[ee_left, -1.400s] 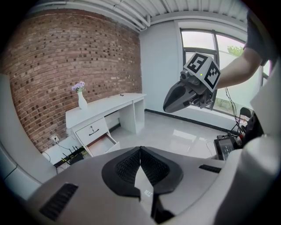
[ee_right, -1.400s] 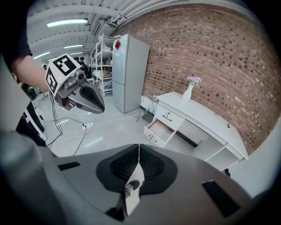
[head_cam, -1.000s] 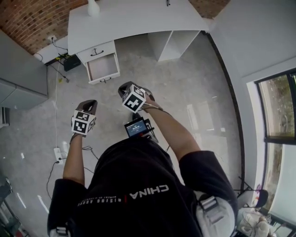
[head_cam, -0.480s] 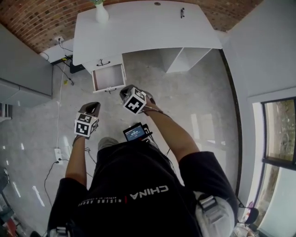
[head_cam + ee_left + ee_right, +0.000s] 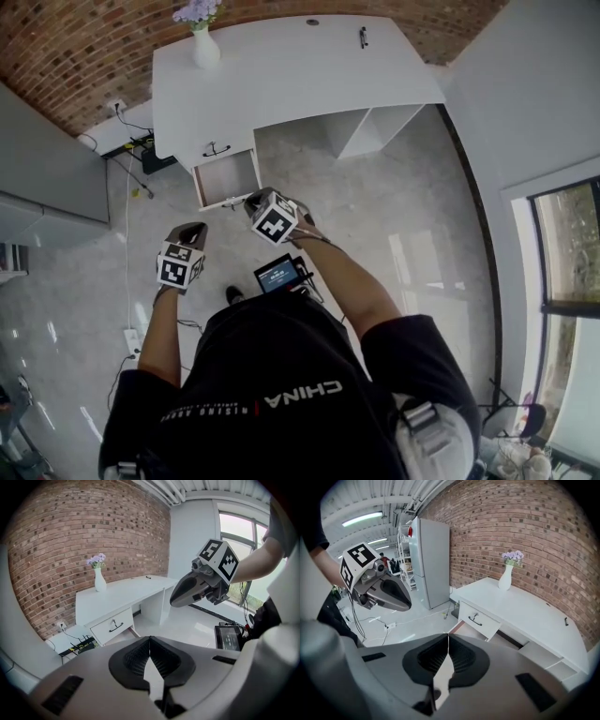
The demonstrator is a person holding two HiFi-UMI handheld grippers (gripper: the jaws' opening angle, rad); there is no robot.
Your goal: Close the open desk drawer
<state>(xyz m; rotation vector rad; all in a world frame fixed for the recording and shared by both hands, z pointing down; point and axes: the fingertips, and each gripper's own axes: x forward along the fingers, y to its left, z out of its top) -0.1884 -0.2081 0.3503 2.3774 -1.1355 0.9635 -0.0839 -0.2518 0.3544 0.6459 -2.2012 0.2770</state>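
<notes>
Holds the left claw (image 5: pixel 191 229) and the right claw (image 5: pixel 256 199) side by side above the pale floor (image 5: pixel 375 206), each with jaws pressed together and nothing between them. Finds the open drawer (image 5: pixel 228 178) pulled out at the left end of the white table (image 5: pixel 281 66), beneath a closed drawer (image 5: pixel 214 150), close ahead of the right claw yet apart from both. Sees a white vase (image 5: pixel 204 52) of purple flowers standing upright on the table's far left corner, beside the brick wall (image 5: pixel 75 47).
</notes>
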